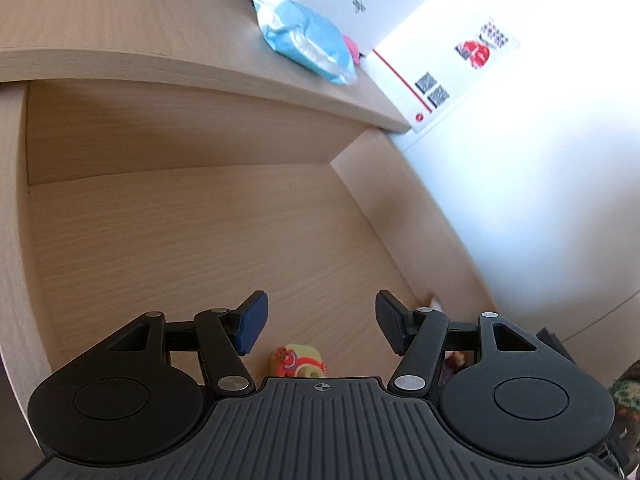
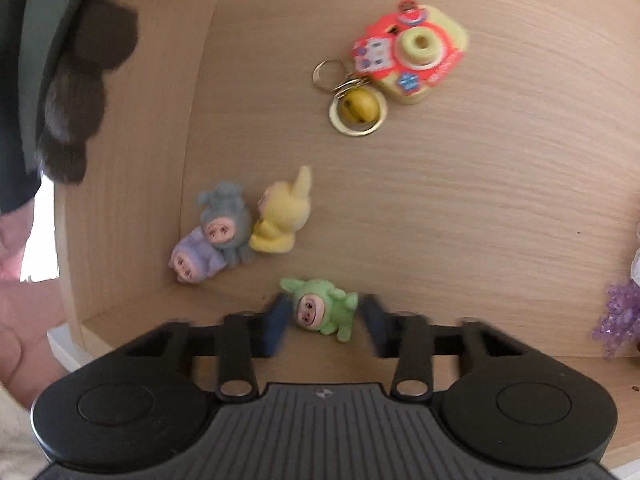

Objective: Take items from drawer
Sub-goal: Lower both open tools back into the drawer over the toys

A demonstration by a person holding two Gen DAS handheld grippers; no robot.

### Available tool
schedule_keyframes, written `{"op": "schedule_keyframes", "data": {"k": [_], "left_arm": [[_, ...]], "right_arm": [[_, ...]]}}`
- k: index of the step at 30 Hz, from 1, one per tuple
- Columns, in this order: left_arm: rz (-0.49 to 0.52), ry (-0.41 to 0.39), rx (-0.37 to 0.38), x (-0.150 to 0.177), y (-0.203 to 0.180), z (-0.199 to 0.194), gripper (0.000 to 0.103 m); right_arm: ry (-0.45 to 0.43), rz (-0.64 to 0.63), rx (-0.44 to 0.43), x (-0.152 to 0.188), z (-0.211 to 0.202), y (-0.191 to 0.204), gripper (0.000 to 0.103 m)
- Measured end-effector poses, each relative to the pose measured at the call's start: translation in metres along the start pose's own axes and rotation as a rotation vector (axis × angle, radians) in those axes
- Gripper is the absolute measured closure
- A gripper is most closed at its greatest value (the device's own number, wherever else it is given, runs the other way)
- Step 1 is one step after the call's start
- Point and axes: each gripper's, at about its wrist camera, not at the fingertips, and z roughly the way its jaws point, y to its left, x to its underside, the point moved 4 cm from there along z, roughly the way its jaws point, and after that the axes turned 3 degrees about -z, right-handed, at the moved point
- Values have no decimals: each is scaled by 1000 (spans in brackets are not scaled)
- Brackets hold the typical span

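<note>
The right tool has its pads either side of a small green fuzzy doll on the wooden drawer floor; whether they press it is too blurred to tell. The left tool is spread wide, holding nothing.

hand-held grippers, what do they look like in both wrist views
Both match: the left hand-held gripper and right hand-held gripper have black linkage arms with silver pivot pins, dark blue ribbed pads, two round black discs and a ribbed grey base bearing a small crosshair mark.
</note>
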Motion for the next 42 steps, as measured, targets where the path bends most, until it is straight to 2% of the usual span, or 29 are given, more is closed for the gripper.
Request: {"op": "schedule_keyframes", "data": {"k": [4, 6, 9, 10, 11, 13, 16, 19, 24, 27, 31, 37, 39, 42], "left_arm": [[-2, -15, -6, -2, -2, -2, 39], [-19, -18, -11, -3, -1, 0, 39], [-49, -30, -10, -2, 3, -4, 42], [-49, -32, -13, -2, 3, -4, 44], [-49, -32, -16, -2, 3, -3, 44], [-49, -27, -21, -2, 3, -1, 44], [-44, -20, -28, -2, 3, 0, 44], [-21, -32, -30, -2, 1, 0, 44], [5, -48, -32, -1, -4, 0, 44], [-1, -43, -25, -1, -4, -1, 44], [-9, -58, -27, -2, -6, -5, 44], [-25, -71, -24, -3, -4, -6, 44], [-24, -68, -22, -3, -4, -6, 44], [-25, -62, -23, -3, -3, -4, 44]], "right_arm": [[-46, -22, 31, -4, -8, 7, 71], [-114, -12, 79, -12, -22, 1, 71], [-301, -17, 265, -24, -54, -11, 66], [-336, -17, 301, -26, -62, -14, 60], [-346, -7, 280, -26, -68, -16, 59], [-329, -1, 154, -20, -70, -7, 57], [-223, -17, -42, -11, -52, 21, 46], [-128, -35, -121, -9, -28, 47, 46], [-13, 35, -169, -15, 7, 62, 46], [-26, 54, -184, -17, 8, 63, 67], [-104, 46, -141, -21, -5, 65, 92], [-215, 98, -44, -30, -23, 36, 92], [-197, 122, -80, -26, -26, 31, 90], [-138, 129, -193, -16, -22, 40, 84]]}}
